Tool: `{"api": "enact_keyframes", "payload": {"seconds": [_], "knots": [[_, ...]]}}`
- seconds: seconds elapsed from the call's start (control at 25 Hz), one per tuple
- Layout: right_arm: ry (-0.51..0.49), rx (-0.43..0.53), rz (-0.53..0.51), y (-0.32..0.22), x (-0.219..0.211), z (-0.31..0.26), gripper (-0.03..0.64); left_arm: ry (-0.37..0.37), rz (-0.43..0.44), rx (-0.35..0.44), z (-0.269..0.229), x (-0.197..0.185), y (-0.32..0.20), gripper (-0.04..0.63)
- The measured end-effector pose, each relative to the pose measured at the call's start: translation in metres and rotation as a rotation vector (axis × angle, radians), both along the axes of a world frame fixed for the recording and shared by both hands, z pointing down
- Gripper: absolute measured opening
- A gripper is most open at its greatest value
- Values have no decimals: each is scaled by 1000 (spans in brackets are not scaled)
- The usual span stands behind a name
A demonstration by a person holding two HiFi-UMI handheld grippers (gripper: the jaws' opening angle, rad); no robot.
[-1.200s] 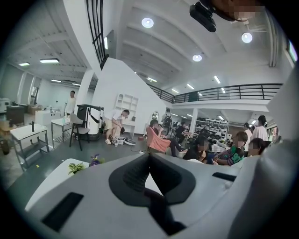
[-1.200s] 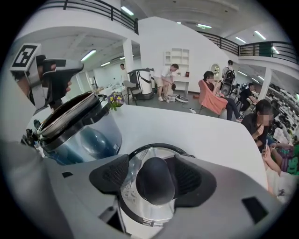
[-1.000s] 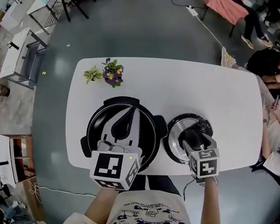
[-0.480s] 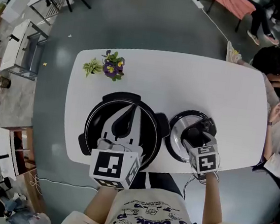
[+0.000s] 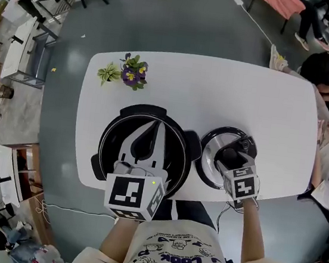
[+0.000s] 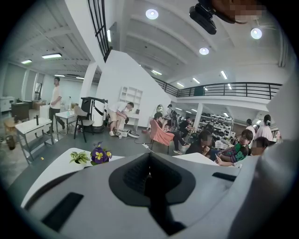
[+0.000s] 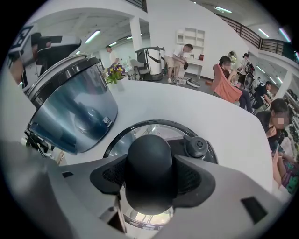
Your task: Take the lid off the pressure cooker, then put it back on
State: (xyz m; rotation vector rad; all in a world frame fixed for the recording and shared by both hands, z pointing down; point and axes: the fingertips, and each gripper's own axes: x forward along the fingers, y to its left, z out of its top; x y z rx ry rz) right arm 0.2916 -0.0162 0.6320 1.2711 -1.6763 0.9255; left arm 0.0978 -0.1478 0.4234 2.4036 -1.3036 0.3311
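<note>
Shiny lid (image 5: 208,164) flat, rt of open cooker (image 5: 110,145).

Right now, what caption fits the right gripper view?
Right gripper, jaws just closed further, pinches the black knob of the lid on the table beside the pressure cooker.

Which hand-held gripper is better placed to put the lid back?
Right: the right hand-held gripper has just been closing on the lid knob; the left hand-held gripper, shut, is over the open cooker.

Behind the pressure cooker (image 5: 176,159) the table (image 5: 228,100) lies bare, save small flowers (image 5: 133,74) far left; the lid (image 5: 207,160) crowds its right side.
</note>
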Motion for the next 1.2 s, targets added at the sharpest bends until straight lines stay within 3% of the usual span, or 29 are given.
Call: {"api": "enact_keyframes", "payload": {"seconds": [0.4, 1.2], "knots": [[24, -101, -26, -1, -1, 7, 311, -3, 3, -13, 8, 1, 3, 14], [48, -159, -70, 1, 2, 6, 295, 4, -68, 20, -5, -40, 11, 14]]}}
